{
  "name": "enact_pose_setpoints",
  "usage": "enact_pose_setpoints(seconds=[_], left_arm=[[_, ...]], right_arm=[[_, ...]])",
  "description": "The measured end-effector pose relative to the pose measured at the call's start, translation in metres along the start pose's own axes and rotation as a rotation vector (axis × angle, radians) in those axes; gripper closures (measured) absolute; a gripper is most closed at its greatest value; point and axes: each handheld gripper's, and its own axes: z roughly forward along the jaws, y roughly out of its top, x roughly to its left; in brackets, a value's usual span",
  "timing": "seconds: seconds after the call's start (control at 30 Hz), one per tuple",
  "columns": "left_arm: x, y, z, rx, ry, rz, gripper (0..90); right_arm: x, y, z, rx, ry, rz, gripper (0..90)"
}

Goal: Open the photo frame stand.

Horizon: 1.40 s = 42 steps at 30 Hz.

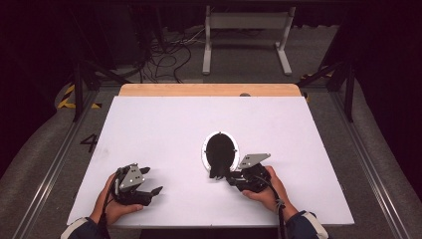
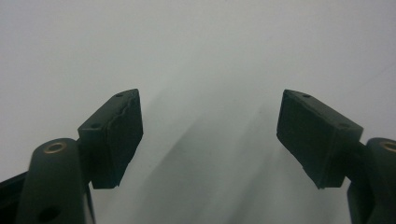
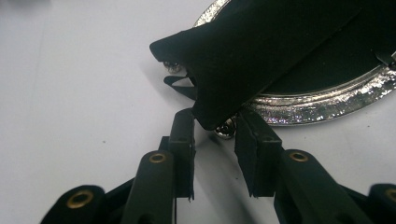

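Note:
An oval silver tray (image 1: 203,149) lies near the middle of the white table (image 1: 164,124), with a black cloth (image 1: 220,152) draped over it. One corner of the cloth (image 3: 261,46) hangs over the tray's shiny rim (image 3: 317,109) toward me. My right gripper (image 1: 225,176) sits just in front of the tray. Its jaws (image 3: 214,119) stand a little apart on either side of that cloth corner, without pinching it. My left gripper (image 1: 152,179) rests near the table's front left, wide open (image 2: 210,121) over bare white surface.
A small metal stud (image 3: 226,129) shows under the cloth corner at the tray's edge. A wooden strip (image 1: 209,89) runs along the table's far edge. Beyond it are a white stand (image 1: 247,35) and loose cables (image 1: 166,57) on the floor.

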Motion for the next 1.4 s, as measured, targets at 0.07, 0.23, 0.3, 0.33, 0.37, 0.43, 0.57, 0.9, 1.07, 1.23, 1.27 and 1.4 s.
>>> enact_pose_setpoints(seconds=[0.07, 0.23, 0.3, 0.33, 0.37, 0.43, 0.57, 0.9, 1.07, 1.23, 1.27, 1.4], left_arm=[[0.000, 0.000, 0.000, 0.008, 0.003, 0.001, 22.9], [0.000, -0.001, 0.001, 0.009, 0.003, -0.001, 22.7], [0.000, -0.001, 0.001, 0.015, 0.008, -0.002, 22.7], [0.000, -0.001, 0.001, 0.018, 0.012, 0.002, 22.7], [0.000, -0.001, 0.001, 0.018, 0.008, 0.001, 22.7], [0.000, -0.001, 0.001, 0.020, 0.009, 0.002, 22.7], [-0.001, 0.000, 0.003, 0.029, 0.008, 0.002, 22.6], [-0.001, 0.000, 0.004, 0.034, 0.009, 0.006, 22.3], [-0.003, 0.001, 0.006, 0.039, 0.002, 0.011, 22.1], [-0.002, 0.009, 0.016, 0.032, -0.013, 0.008, 22.1], [-0.002, 0.012, 0.018, 0.031, -0.016, 0.009, 22.1], [-0.001, 0.022, 0.028, 0.031, -0.028, 0.012, 22.1]], right_arm=[[-0.002, -0.001, 0.000, -0.009, 0.011, 0.026, 67.5], [-0.009, -0.003, 0.000, -0.044, 0.081, 0.137, 64.3], [-0.011, -0.003, 0.000, -0.054, 0.094, 0.157, 63.0], [-0.011, -0.003, 0.000, -0.062, 0.098, 0.175, 62.8], [-0.012, -0.003, 0.000, -0.070, 0.106, 0.197, 62.8], [-0.016, -0.003, 0.000, -0.089, 0.131, 0.255, 62.3], [-0.027, -0.006, 0.003, -0.127, 0.225, 0.394, 59.6], [-0.031, -0.001, 0.007, -0.139, 0.319, 0.505, 63.5], [-0.034, 0.000, 0.012, -0.157, 0.326, 0.537, 60.4], [-0.039, 0.004, 0.015, -0.189, 0.317, 0.643, 56.1], [-0.040, 0.004, 0.016, -0.197, 0.324, 0.661, 56.2], [-0.043, 0.006, 0.024, -0.226, 0.346, 0.701, 54.8]])
